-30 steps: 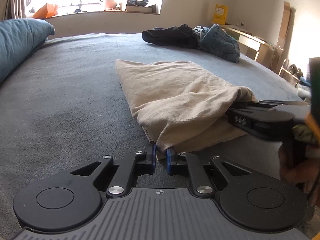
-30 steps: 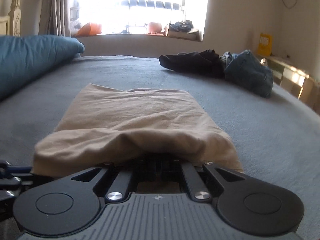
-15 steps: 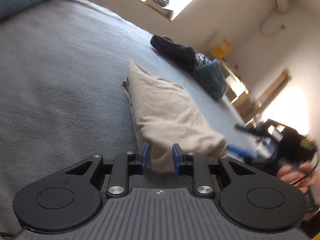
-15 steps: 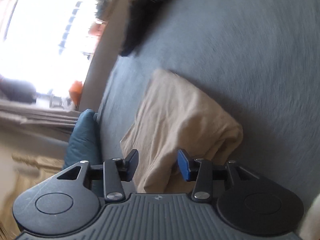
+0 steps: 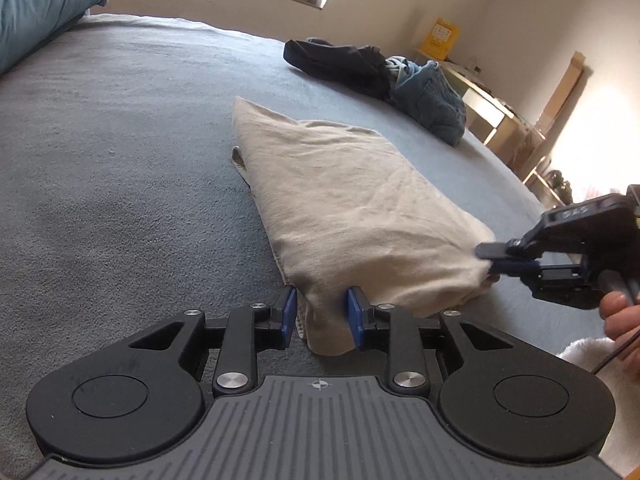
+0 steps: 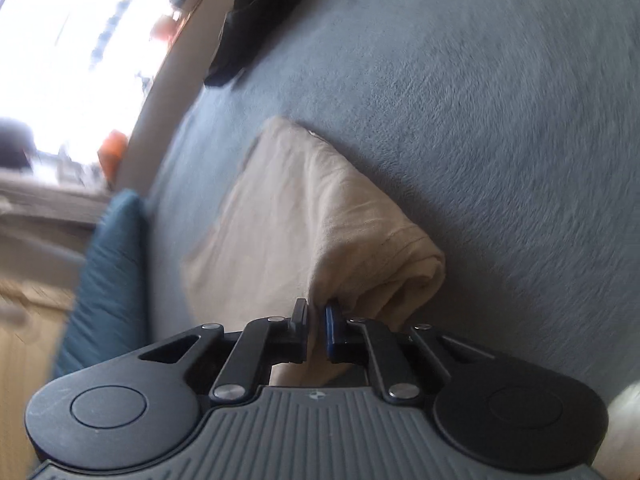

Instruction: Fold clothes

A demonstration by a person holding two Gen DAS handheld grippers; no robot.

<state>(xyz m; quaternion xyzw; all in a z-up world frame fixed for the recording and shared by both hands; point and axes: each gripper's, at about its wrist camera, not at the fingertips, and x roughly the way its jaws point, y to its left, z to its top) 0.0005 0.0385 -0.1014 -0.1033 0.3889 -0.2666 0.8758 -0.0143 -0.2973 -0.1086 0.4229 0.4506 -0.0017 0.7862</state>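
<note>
A folded beige garment [image 5: 352, 200] lies on the grey bedcover [image 5: 120, 140]. My left gripper [image 5: 322, 300] is at its near corner. Its jaws are opening, and the cloth corner hangs loosely between the blue pads. At the garment's right corner my right gripper [image 5: 490, 258] is turned on its side, held by a hand [image 5: 620, 316]. In the right wrist view the beige garment [image 6: 304, 216] comes down to the right gripper [image 6: 316, 308]. Those jaws are closing, nearly together, with a fold of the cloth pinched at their tips.
A heap of black clothes [image 5: 340, 64] and blue jeans [image 5: 428, 100] lies at the bed's far right. A teal pillow [image 5: 36, 4] sits far left. Wooden furniture [image 5: 500, 120] lines the right wall. Bare bedcover stretches to the garment's left.
My left gripper let go of the near corner; its pads now stand apart around it. My right gripper rolled onto its side, opened, then closed on the garment's right corner.
</note>
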